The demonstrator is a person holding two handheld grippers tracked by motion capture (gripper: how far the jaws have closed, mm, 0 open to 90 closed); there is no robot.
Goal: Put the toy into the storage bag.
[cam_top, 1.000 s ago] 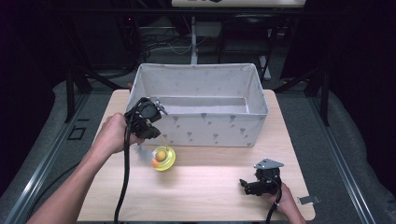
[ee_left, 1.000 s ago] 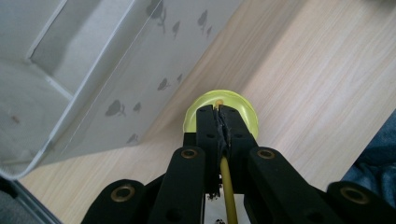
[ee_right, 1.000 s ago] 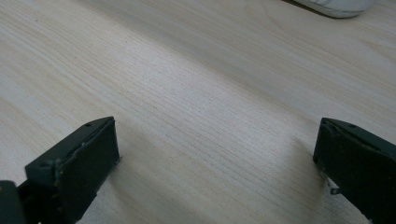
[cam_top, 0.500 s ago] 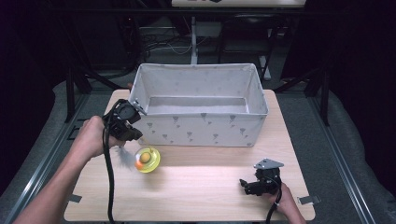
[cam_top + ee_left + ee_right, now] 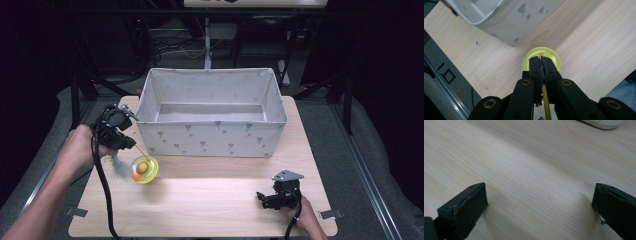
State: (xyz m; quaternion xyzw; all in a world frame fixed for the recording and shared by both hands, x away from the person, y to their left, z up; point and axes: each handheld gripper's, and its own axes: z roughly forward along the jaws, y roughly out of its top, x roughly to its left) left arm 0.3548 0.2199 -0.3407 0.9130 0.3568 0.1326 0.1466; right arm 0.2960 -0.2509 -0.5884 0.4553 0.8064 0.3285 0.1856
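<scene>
Surface [image 5: 210, 205]: pale wood-grain top, carrying all items listed.

Fabric bin [image 5: 212, 112]: grey-white, printed with small dark triangles, open-topped and empty as far as the high view shows; stands at 12 o'clock on the surface.

Left claw [image 5: 121, 143]: at 9 o'clock, just off the bin's near-left corner; clenched on the thin yellow stick of the toy. In the left gripper view the jaws stand shut together, with the stick [image 5: 545, 100] running lengthwise between them.

Right claw [image 5: 260, 196]: at 5 o'clock, resting low on the surface, released; in the right gripper view the jaws stand wide apart over bare wood, nothing between them.

Toy [image 5: 143, 169]: translucent yellow-green disc holding orange balls, a dark feather-like tuft trailing from it; lies touching or just above the surface, at 4 o'clock from the left claw. Long axis: the stick, slanting from the claw down to the disc. Bin rim lies at 1 o'clock from the toy; left hand [image 5: 80, 147] far nearer than right, so any lift into the bin likely falls to the left.
</scene>
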